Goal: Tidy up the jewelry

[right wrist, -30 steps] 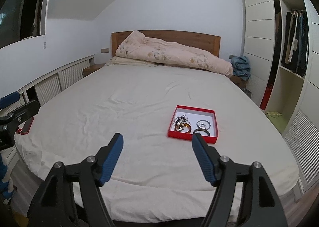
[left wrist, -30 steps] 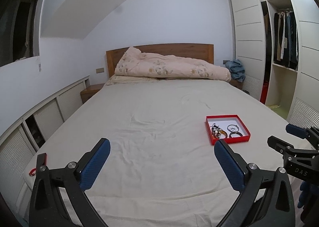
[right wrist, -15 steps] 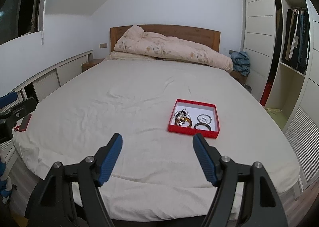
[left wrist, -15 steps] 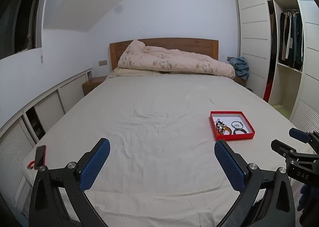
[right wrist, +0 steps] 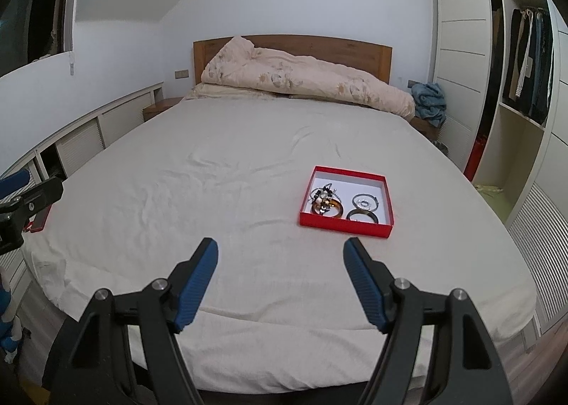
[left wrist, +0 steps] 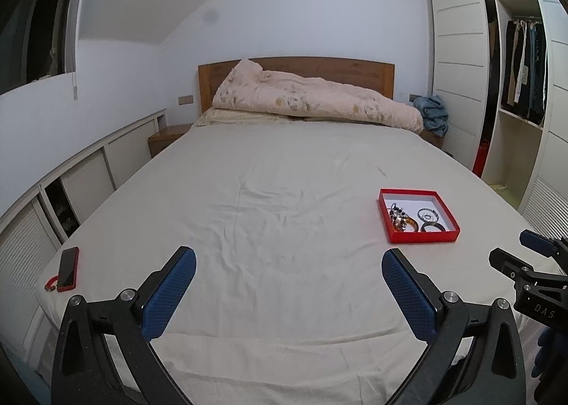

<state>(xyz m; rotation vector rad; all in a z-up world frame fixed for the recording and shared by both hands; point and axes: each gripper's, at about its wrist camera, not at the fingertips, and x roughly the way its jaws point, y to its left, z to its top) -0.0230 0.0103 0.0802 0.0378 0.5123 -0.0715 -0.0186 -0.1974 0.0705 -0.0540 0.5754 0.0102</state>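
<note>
A shallow red tray (right wrist: 346,224) with a white floor lies on the bed, to the right; it also shows in the left wrist view (left wrist: 422,237). Inside it lie a tangle of beaded jewelry with an amber bangle (right wrist: 326,205), a silver bracelet (right wrist: 365,201) and a dark bangle (right wrist: 362,216). My left gripper (left wrist: 288,259) is open and empty above the foot of the bed. My right gripper (right wrist: 281,248) is open and empty, just short of the tray. Its tip shows at the right edge of the left wrist view (left wrist: 525,255).
The bed (right wrist: 213,192) has a cream sheet, a rolled floral duvet (right wrist: 305,80) and a wooden headboard. A red phone (left wrist: 68,268) lies at the bed's near left corner. An open wardrobe (right wrist: 525,78) stands right; low cabinets (left wrist: 88,174) run along the left wall.
Both grippers have drawn back and tilted, so the bed's foot edge and the phone now show. The tray sits a little farther off. Both stay open.
</note>
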